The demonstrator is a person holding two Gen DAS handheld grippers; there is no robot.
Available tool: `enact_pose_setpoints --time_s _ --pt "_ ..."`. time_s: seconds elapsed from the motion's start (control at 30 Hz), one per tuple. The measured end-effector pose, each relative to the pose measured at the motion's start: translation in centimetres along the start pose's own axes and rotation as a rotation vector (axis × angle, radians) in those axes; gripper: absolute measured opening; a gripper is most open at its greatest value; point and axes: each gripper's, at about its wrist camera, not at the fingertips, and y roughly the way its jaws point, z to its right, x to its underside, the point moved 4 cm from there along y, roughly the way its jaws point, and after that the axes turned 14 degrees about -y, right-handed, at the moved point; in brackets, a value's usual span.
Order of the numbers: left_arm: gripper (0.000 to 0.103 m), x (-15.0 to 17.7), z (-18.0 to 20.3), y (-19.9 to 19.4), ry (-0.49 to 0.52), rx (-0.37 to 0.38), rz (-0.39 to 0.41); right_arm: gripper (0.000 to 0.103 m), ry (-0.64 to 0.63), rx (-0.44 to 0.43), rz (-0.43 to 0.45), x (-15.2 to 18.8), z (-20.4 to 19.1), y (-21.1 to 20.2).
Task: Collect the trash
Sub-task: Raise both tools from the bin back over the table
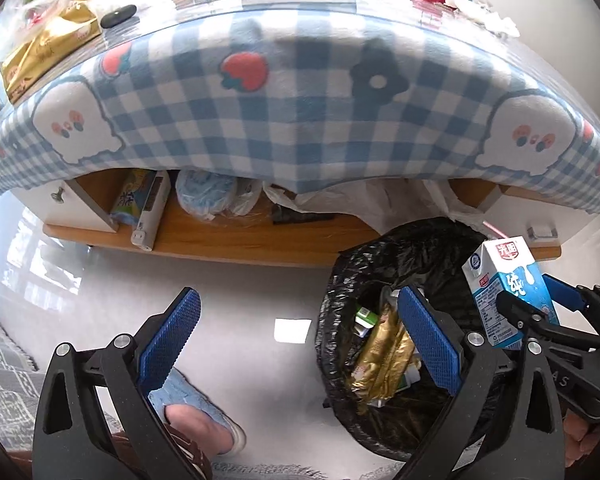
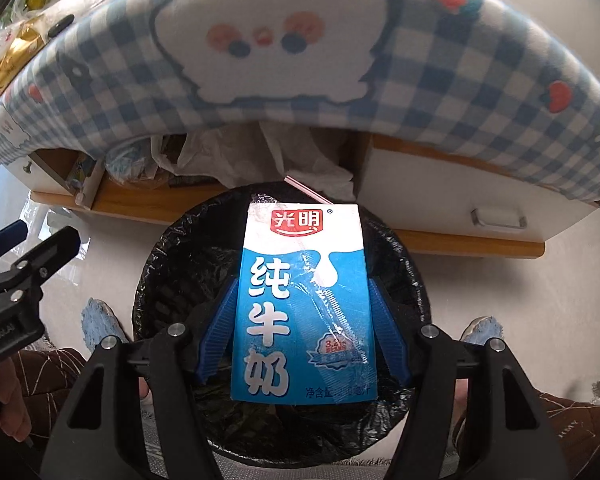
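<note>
A blue and white milk carton [image 2: 304,304] with a pink straw is clamped between the blue pads of my right gripper [image 2: 302,328], held above the black-lined trash bin [image 2: 160,280]. In the left wrist view the same carton [image 1: 504,288] hangs over the bin's right rim [image 1: 340,280]. Inside the bin lie a gold wrapper [image 1: 384,356] and small cartons. My left gripper [image 1: 300,340] stands wide open with nothing between its fingers, its right finger over the bin's mouth, its left finger over the floor.
A low table under a blue checked cloth [image 1: 292,120] stands just behind the bin, with a wooden shelf [image 1: 240,240] of bags and boxes beneath. The person's blue slipper [image 1: 196,412] rests on the pale floor by the left gripper. A gold packet [image 1: 40,52] lies on the tabletop.
</note>
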Motion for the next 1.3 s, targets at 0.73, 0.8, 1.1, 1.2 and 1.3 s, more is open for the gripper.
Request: enact_pose_setpoints --time_s 0.73,0.8,1.1,1.2,1.3 --pt "0.097 -1.0 1.2 -1.3 0.003 0.01 -0.003 0.093 -0.01 0.037 0.097 -1.9 1.8 -4.5" --pt "0.097 -1.5 1.6 -2.2 -0.005 0.027 0.003 0.094 -0.017 0.048 0.115 -2.3 2.2 -5.7" --pt "0.097 -4.9 3.3 -7.8 0.015 0.051 0.084 0.093 0.006 0.087 0.188 -4.0 5.2 -11.0" --pt "0.097 -6.3 3.2 -10.2 -0.018 0.061 0.106 0.093 0.03 0.1 0.214 -4.8 6.3 -12.7" --pt "0.097 -7.8 3.1 -12.2 -0.038 0.074 0.129 0.094 0.044 0.118 0.238 -5.6 7.3 -14.1"
